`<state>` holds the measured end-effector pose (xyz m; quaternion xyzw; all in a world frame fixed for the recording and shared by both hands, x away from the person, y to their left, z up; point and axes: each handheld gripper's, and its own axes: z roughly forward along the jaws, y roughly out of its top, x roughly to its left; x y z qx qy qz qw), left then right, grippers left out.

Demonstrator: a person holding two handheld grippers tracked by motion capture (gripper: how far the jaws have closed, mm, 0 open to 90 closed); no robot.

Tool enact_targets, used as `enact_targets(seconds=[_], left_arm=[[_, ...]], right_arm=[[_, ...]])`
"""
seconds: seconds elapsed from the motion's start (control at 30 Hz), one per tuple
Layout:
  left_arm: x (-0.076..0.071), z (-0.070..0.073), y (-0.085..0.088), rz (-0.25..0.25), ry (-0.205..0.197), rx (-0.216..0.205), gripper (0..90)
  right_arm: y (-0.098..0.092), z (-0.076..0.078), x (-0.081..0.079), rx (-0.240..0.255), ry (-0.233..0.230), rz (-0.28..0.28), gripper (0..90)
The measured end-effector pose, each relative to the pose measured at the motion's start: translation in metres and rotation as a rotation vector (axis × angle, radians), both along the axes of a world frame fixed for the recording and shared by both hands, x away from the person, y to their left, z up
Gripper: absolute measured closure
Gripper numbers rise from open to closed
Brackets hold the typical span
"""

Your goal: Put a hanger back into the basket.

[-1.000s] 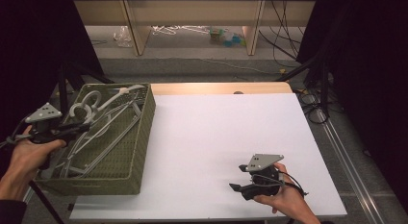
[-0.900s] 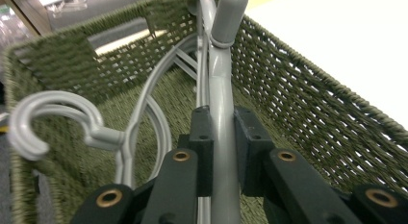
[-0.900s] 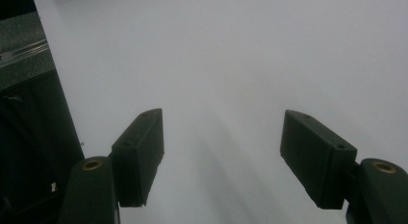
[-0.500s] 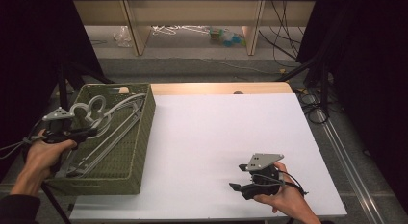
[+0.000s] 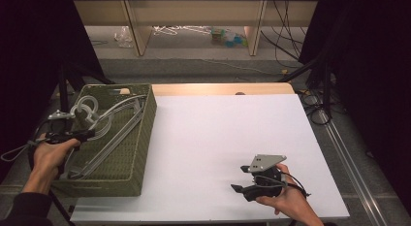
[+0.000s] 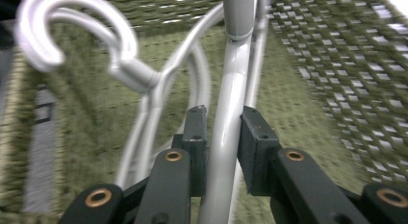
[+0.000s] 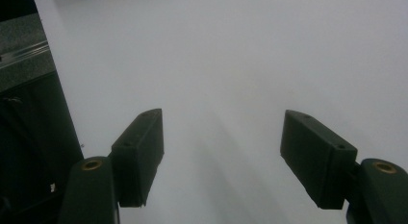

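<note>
A green woven basket (image 5: 141, 138) at the table's left holds several grey plastic hangers (image 5: 104, 126). My left gripper (image 5: 83, 134) reaches into it from the left side. In the left gripper view the jaws (image 6: 223, 113) sit on either side of a grey hanger bar (image 6: 226, 147), and both pads touch it. These jaws have just been opening a little, with the bar still between them. A curved hook (image 6: 72, 36) lies up and to the left. My right gripper (image 5: 239, 179) rests near the front edge on the white sheet, open, with nothing between its jaws (image 7: 221, 132).
The white sheet (image 5: 223, 129) covers most of the table. A wooden strip (image 5: 218, 88) runs along the far edge. Cables (image 5: 315, 100) trail off the right side, and shelving with clutter stands beyond the table.
My left hand has sunk with the hanger, lowering it into the basket among the others. The right hand has stayed where it was.
</note>
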<state>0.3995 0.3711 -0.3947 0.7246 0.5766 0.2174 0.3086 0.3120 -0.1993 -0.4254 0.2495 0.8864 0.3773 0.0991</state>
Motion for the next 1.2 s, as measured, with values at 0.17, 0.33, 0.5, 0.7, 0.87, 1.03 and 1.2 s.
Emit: enact_targets(seconds=[0.17,0.33,0.5,0.7,0.87,1.03,1.2], left_arm=[[0.006,-0.004,0.002,0.054,0.015,0.006,70.4],[0.006,-0.005,0.002,0.066,0.01,0.015,69.1],[0.009,-0.01,0.004,0.116,0.01,0.025,64.7],[0.006,-0.012,0.005,0.201,-0.021,0.035,52.1],[-0.002,-0.004,0.006,0.209,-0.087,-0.029,42.1],[-0.016,0.001,-0.004,0.148,-0.161,-0.079,36.1],[-0.028,0.008,-0.017,0.081,-0.223,-0.101,30.7]], right_arm=[[0.0,0.0,0.0,-0.002,0.001,0.006,32.6],[0.0,-0.001,0.0,-0.003,0.001,0.003,32.5],[0.0,0.0,0.0,-0.003,0.004,0.004,31.8],[0.0,-0.001,0.0,-0.002,0.001,0.005,31.8],[-0.001,-0.001,0.0,0.001,0.003,-0.003,31.6],[-0.001,0.0,0.001,0.006,0.002,-0.001,31.3],[-0.001,-0.001,0.0,0.006,0.002,-0.008,31.2]])
